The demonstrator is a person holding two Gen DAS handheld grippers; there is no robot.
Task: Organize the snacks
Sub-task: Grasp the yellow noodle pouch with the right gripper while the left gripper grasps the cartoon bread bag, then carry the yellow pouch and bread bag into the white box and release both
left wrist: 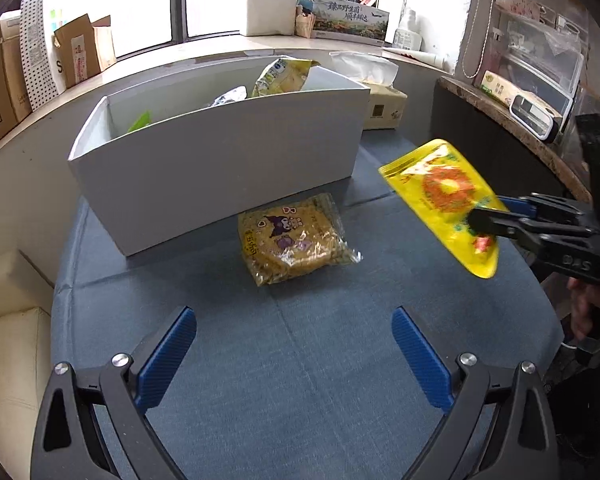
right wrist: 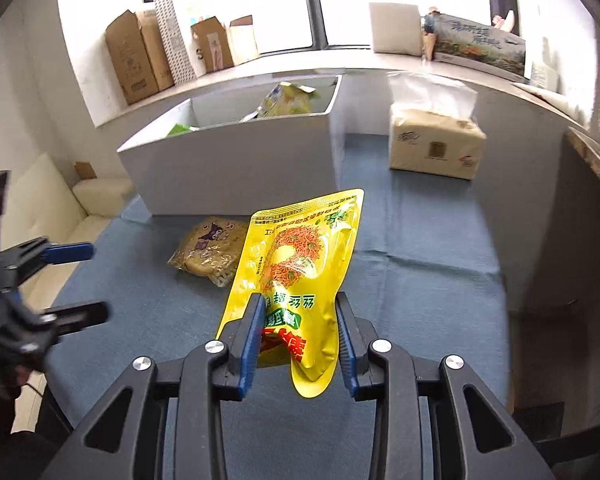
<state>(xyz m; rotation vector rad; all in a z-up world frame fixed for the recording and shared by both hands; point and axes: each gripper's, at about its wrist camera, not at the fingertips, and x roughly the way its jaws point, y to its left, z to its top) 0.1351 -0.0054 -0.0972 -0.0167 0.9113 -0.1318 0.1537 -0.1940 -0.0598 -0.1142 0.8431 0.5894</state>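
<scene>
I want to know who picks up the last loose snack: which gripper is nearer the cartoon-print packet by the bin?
Left. The left gripper hangs open just short of the cartoon-print packet; the right gripper is off to its side, raised, shut on the yellow pouch.

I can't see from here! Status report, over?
Right gripper shut on yellow pouch, lifted. Left gripper open, empty. Brown packet still on cloth. Bin unblocked.
</scene>
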